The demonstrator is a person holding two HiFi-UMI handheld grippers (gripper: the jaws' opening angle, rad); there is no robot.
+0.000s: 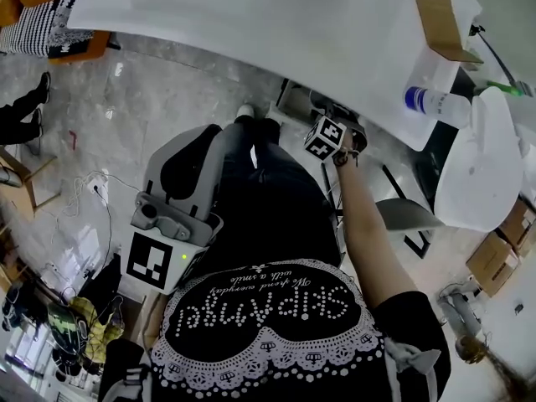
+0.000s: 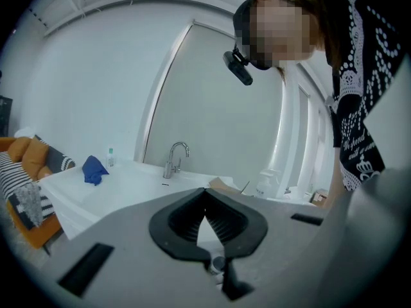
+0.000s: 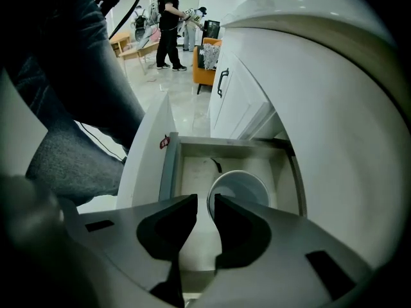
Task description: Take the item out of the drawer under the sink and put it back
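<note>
Pale grey polished marble-look floor (image 1: pixel 126 115), glare patches across it. Long white counter (image 1: pixel 276 23) spans 12 o'clock in head view. Orange sofa with black-and-white striped cushion (image 1: pixel 46 28) at 10 o'clock. Brown cardboard boxes (image 1: pixel 496 258) at 4 o'clock. Plain white wall (image 2: pixel 83 95) behind curved chrome tap (image 2: pixel 174 159). White cabinet doors with dark bar handle (image 3: pixel 232 88). Light bright, even.
</note>
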